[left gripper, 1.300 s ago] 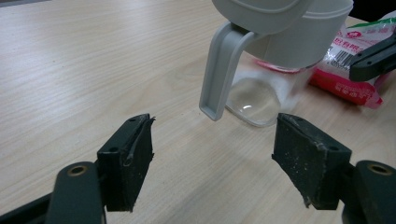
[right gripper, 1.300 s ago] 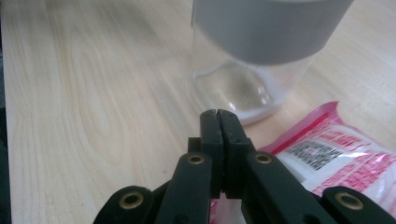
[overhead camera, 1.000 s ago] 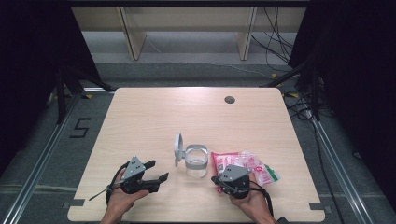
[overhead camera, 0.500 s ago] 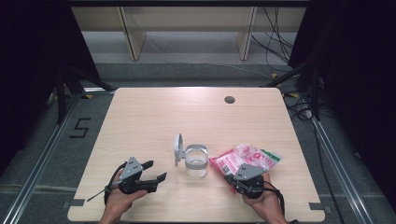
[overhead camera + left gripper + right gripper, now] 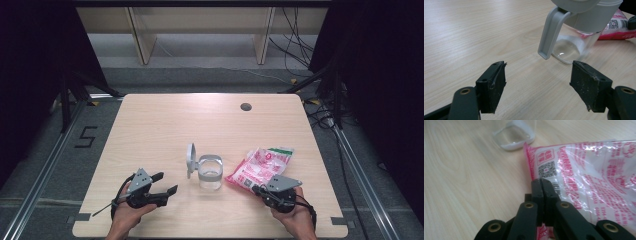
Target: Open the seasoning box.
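Wooden table [image 5: 165,125]: right tongs [image 5: 541,186] clamped on pink bag [image 5: 594,170], left tongs [image 5: 537,82] apart near the jar [image 5: 574,30].

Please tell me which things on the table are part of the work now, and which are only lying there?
In the work:
- pink packet, pinched in the shut right gripper
- clear container with open grey lid
- left gripper, jaws open

Lying about:
- cables on the floor

The jug's [image 5: 576,27] top is cut off by the left gripper view's upper edge. In the right gripper view the bag [image 5: 594,177] runs off the right edge, its small print unreadable, and the closed jaws hide its near corner.
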Available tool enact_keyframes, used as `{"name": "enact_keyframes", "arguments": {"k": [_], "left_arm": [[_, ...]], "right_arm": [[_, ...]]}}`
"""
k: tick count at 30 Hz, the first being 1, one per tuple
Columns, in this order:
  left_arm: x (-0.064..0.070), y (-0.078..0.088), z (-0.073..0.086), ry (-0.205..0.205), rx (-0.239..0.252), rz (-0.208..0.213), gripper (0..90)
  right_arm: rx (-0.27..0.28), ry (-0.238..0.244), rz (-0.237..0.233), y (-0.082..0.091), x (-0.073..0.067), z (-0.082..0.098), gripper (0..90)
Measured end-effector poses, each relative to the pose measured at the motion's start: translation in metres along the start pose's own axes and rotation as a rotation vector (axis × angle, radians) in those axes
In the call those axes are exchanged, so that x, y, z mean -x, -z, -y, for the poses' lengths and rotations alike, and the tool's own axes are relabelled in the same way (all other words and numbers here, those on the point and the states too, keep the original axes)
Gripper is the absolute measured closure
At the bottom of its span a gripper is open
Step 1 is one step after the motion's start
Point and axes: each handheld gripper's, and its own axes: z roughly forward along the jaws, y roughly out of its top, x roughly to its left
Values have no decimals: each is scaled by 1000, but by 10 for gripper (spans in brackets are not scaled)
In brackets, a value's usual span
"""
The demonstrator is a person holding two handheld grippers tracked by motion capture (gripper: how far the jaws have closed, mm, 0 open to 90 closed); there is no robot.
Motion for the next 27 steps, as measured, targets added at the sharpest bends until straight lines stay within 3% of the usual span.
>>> {"name": "enact_keyframes", "arguments": {"k": [2,4,6,7,8,9,11,12,13,15,16,17,19,20,22,23,24,25,26,27], "left_arm": [[-1,1,0,-10,-13,-8,276],[-1,1,0,-11,-15,-8,275],[-1,1,0,-7,-12,-8,276],[-1,1,0,-10,-13,-7,275],[-1,1,0,-10,-13,-7,276],[0,1,0,-15,-18,-5,276],[0,1,0,-13,-18,-8,275],[0,1,0,-7,-13,-6,275],[0,1,0,-8,-13,-6,275],[0,1,0,-10,-16,-7,276],[0,0,0,-8,-14,-6,276],[0,0,0,-8,-12,-6,276],[0,0,-1,-14,-13,-5,276],[1,-1,0,7,-9,-9,276],[1,-1,0,-5,-18,-8,276],[1,-1,0,-6,-18,-3,275],[1,-1,-1,-4,-17,-4,276],[3,-2,-1,8,-8,-3,276],[3,-2,-1,11,-9,-6,276],[3,-2,-1,0,-18,-6,276]], "right_arm": [[35,-48,-19,6,1,0,899],[91,-77,2,16,7,1,869],[137,-139,54,25,12,4,809],[156,-227,106,34,19,9,724],[182,-272,131,35,23,13,682],[182,-272,131,35,23,13,682],[207,-322,182,38,34,20,590],[192,-382,205,40,34,22,544],[185,-396,235,40,37,24,509],[184,-399,253,40,46,30,458],[187,-449,254,39,46,31,445],[193,-426,265,38,51,33,428],[192,-448,260,36,55,36,403],[186,-458,263,36,57,37,390],[163,-497,261,36,57,37,387],[179,-482,266,34,60,38,384],[173,-528,266,34,57,37,378],[171,-472,277,34,63,38,375],[172,-512,272,33,60,37,371],[180,-475,277,31,64,38,364]]}}
